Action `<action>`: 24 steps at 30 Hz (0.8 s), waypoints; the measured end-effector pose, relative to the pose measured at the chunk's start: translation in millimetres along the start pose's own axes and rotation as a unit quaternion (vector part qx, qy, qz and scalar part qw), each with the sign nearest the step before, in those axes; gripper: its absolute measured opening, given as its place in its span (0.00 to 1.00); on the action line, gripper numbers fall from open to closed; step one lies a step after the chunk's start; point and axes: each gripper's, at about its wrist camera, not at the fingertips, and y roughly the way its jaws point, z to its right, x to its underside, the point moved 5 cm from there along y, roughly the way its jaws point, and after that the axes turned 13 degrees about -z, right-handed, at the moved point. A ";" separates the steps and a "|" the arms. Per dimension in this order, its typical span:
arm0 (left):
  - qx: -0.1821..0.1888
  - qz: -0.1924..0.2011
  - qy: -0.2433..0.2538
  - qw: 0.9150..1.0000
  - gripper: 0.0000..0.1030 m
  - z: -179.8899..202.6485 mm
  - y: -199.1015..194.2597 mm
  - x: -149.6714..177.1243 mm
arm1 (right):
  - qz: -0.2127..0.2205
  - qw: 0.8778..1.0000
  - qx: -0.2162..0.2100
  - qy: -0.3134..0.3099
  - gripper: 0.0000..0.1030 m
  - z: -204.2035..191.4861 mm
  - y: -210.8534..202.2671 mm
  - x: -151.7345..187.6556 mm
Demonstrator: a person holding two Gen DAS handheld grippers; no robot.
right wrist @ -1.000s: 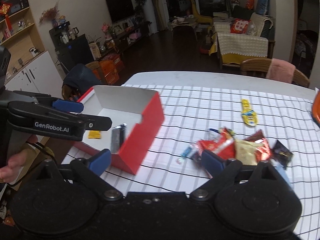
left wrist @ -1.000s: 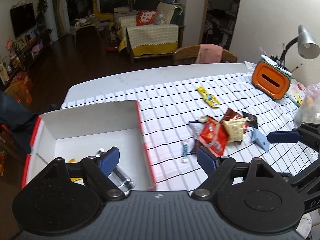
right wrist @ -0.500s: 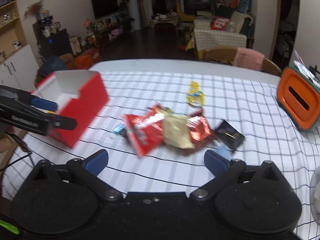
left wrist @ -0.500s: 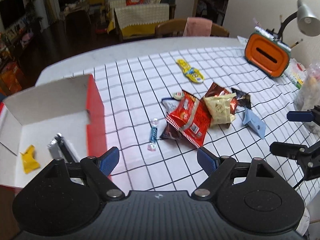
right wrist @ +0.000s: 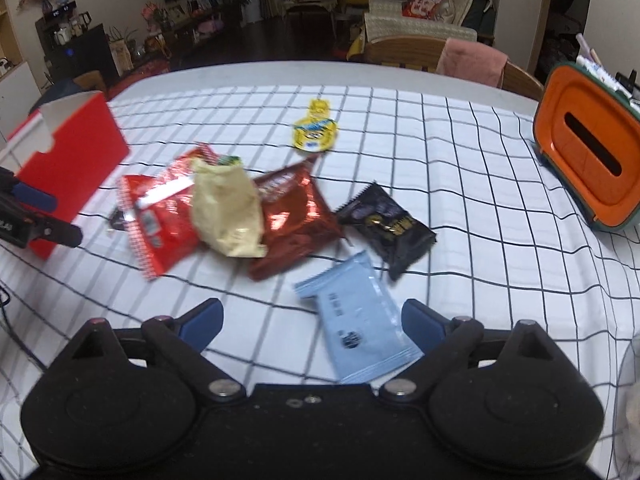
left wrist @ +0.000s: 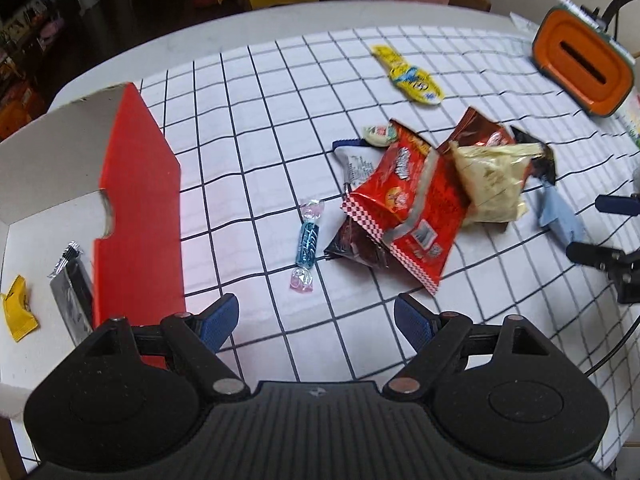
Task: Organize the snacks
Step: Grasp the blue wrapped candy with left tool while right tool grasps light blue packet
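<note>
Both views now sit lower over the bench than a second ago; left gripper [left wrist: 316, 322] jaws wide, empty, right gripper [right wrist: 312, 320] jaws just narrowing slightly, straddling pale-blue flat sachet [right wrist: 358, 320] ungripped; risk: thin foil slipping, nudging overlapped red crisp packet [left wrist: 404, 208] beside red-and-white cardboard box [left wrist: 136, 208].

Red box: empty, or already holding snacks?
Not empty. The red box holds a small yellow packet and a silver-black wrapped bar on its white floor.
</note>
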 end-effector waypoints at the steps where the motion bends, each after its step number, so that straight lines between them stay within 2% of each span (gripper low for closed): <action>1: -0.004 -0.002 0.001 1.000 0.83 -0.2 3.2 -2.3 | -0.003 1.000 0.000 0.001 0.89 3.7 5.1 -2.5; 3: -0.013 -0.004 -0.001 1.000 0.83 -2.4 7.8 -7.1 | -0.010 1.000 0.000 0.002 0.85 10.2 13.8 -5.4; 9: -0.007 -0.016 -0.004 1.000 0.82 -9.1 21.5 -21.3 | -0.014 1.000 -0.006 -0.020 0.76 16.1 27.5 -12.0; 11: -0.005 -0.019 -0.003 1.000 0.77 -11.3 26.1 -25.7 | -0.017 0.999 -0.008 -0.029 0.75 16.5 31.7 -13.8; 13: -0.003 -0.030 -0.008 1.000 0.66 -14.8 32.4 -29.9 | -0.023 0.999 -0.010 -0.036 0.72 16.5 36.1 -14.9; 17: 0.006 -0.039 -0.015 0.999 0.62 -20.0 41.9 -37.0 | -0.027 0.999 -0.012 -0.041 0.67 18.4 42.7 -16.7; 21: 0.017 -0.047 -0.015 0.999 0.53 -20.8 48.7 -42.6 | -0.026 0.999 -0.018 -0.038 0.62 22.0 44.6 -18.2; 24: 0.011 -0.044 -0.008 0.999 0.49 -18.4 49.8 -44.7 | -0.022 0.999 -0.020 -0.030 0.58 24.1 43.1 -19.3</action>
